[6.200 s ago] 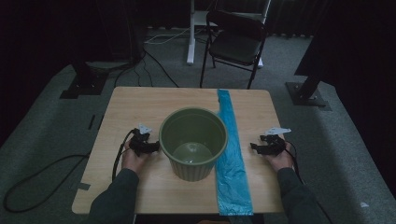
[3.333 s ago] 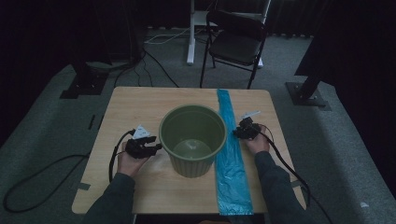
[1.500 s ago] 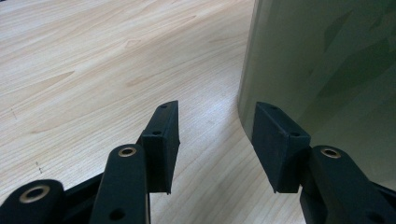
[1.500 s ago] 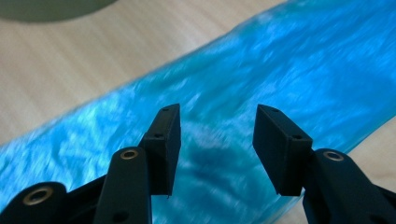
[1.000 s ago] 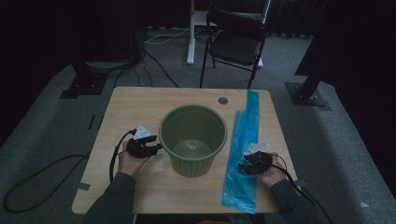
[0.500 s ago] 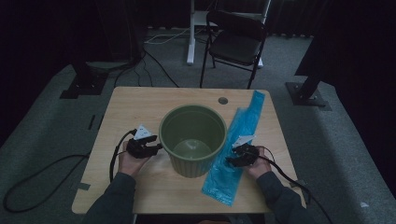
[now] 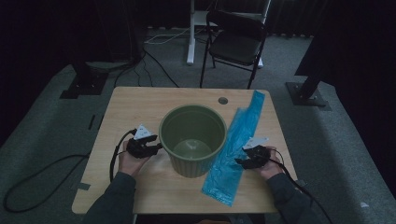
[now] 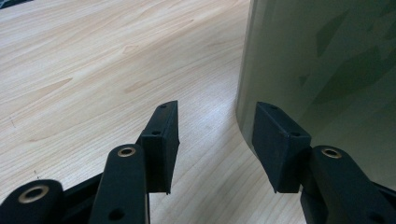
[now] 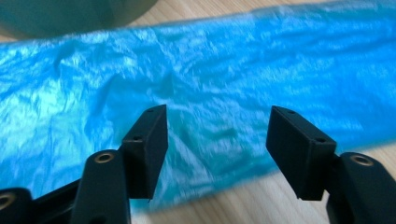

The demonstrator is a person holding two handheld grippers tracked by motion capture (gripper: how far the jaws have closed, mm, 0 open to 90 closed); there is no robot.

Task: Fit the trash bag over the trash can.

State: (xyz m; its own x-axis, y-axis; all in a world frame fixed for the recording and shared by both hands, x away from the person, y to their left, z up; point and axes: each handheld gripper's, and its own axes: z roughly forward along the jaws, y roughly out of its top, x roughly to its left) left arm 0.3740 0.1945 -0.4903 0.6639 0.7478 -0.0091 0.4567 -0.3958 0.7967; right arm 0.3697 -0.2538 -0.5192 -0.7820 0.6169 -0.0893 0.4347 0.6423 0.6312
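Observation:
A green bucket (image 7: 193, 140) stands upright in the middle of the wooden table (image 7: 140, 105). A long blue plastic bag (image 7: 236, 142) lies flat and slanted to its right, its near end by the bucket's base. My right gripper (image 7: 240, 161) rests at the bag's right edge; its jaws have just been opening and stand open over the blue plastic bag (image 9: 233, 93), pressing on nothing. My left gripper (image 7: 154, 147) sits open beside the bucket's left wall, one finger (image 8: 280, 144) close to the green bucket (image 8: 327, 70), nothing between the jaws.
A dark folding chair (image 7: 236, 44) and a white post (image 7: 190, 30) stand beyond the table's far edge. A cable hole (image 7: 222, 100) lies near the far edge. Cables trail off the table's left side (image 7: 114, 158) and right side (image 7: 292, 179).
The right gripper dragged the bag from beside the bucket toward the near right, slanting it, and has now let go. The left gripper stayed put.

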